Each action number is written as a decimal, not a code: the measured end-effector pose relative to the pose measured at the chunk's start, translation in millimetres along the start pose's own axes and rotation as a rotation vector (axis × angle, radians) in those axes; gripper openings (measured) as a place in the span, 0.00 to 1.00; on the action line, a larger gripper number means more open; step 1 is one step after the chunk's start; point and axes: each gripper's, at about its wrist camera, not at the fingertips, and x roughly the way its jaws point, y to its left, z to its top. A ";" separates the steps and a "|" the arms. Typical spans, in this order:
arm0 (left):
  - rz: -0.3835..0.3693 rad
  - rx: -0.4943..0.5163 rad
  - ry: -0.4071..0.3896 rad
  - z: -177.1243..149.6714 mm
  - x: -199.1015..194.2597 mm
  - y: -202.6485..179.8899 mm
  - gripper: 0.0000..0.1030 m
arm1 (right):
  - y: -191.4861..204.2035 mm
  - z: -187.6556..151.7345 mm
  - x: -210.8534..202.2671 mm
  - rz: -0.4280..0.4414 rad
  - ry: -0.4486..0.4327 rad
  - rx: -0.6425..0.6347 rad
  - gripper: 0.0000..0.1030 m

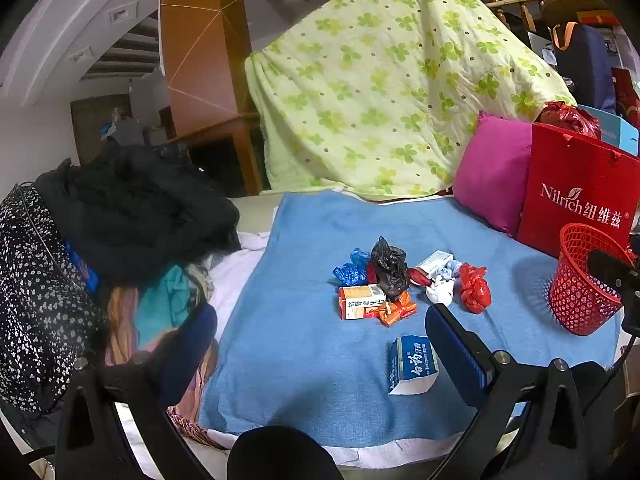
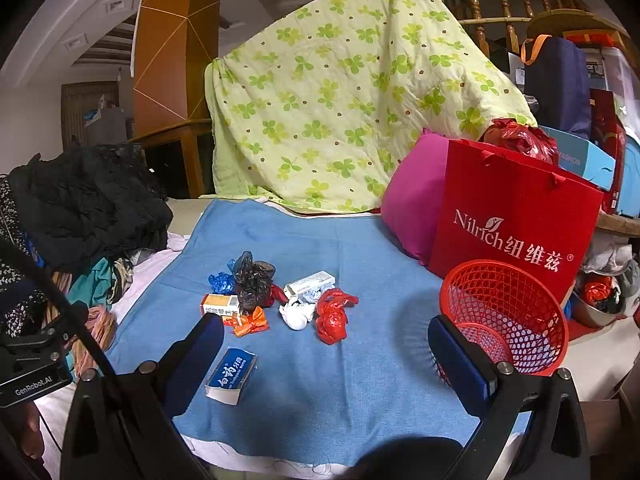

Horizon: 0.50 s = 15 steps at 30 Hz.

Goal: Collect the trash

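Gaping wide, both tongs hold nothing (trash untouched).

Crumpled plastic bags on the blue cloth: five.
- One blue bag
- One black bag
- One orange bag
- One white bag
- One red bag

Cartons: three.
- One orange medicine box
- One white box
- One blue toothpaste box

Containers:
- One red mesh basket
- One red paper bag

Cushions: one magenta pillow.
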 end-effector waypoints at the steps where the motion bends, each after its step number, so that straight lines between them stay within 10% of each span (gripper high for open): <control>1: 0.001 0.000 0.000 -0.3 -0.3 0.1 1.00 | -0.4 0.3 -0.1 0.000 0.001 0.000 1.00; 15: 0.011 -0.001 0.015 -3.2 0.4 5.8 1.00 | 7.3 2.0 -2.4 0.000 -0.003 -0.003 1.00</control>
